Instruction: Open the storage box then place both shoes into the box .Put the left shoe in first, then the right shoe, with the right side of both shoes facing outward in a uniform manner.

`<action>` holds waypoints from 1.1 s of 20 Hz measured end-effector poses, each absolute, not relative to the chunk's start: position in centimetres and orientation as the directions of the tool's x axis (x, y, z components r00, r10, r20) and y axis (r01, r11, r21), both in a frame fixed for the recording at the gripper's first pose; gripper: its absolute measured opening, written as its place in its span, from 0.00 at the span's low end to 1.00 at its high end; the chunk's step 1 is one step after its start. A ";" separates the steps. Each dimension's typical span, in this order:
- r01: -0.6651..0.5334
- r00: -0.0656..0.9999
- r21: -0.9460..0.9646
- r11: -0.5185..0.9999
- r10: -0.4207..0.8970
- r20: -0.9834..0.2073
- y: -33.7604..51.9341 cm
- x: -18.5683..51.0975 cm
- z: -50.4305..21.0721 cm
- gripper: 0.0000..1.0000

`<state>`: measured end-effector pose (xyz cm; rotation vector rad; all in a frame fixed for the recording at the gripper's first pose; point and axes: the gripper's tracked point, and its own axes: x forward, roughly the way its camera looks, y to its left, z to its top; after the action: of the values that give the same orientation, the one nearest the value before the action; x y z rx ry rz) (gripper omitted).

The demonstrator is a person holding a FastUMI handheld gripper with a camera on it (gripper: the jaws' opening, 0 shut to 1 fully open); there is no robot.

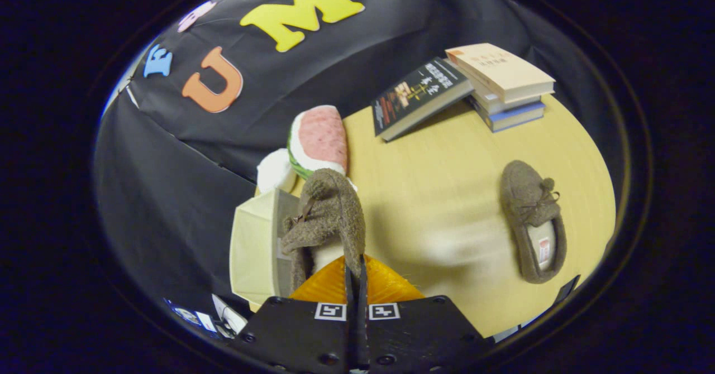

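Box at lower left of centre: pale cream, standing just left of the fingers, its opening apparently turned toward the held shoe. Whether the lid is fully open is hard to tell from this angle.

Shoe in grip, centre frame: brown fleece slipper, hanging from the gripper. Fingers pressed nearly together, pinching the shoe's collar edge. Long axis runs straight ahead from the fingers, toe up toward the plush toy. It sits right beside the box, partly overlapping its near wall.

Judgement: the coming move turns on a short shift to the left. Box mouth lies left of the fingers, and the shoe's long axis needs to line up with the box's length before release.

Table, centre right: bare light wood, some motion blur.

Second shoe, right of frame: lying flat, well apart from the gripper, long axis roughly parallel to the held one, opening nearer the camera.

Books, upper right: a small stack, one leaning against it.
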<state>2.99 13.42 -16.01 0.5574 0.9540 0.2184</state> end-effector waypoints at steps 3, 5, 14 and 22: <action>0.029 0.592 0.570 0.821 0.446 -0.672 18.7 3.6 -12.1 0.00; 0.009 0.592 0.577 0.817 0.461 -0.661 22.4 3.8 -10.7 0.00; 0.077 0.503 0.605 0.793 0.493 -0.710 36.1 3.1 -14.9 0.00; 0.227 0.449 0.495 0.839 0.361 -0.817 37.9 3.8 -23.1 0.00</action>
<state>3.85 37.91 -23.14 0.6021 1.1209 0.0897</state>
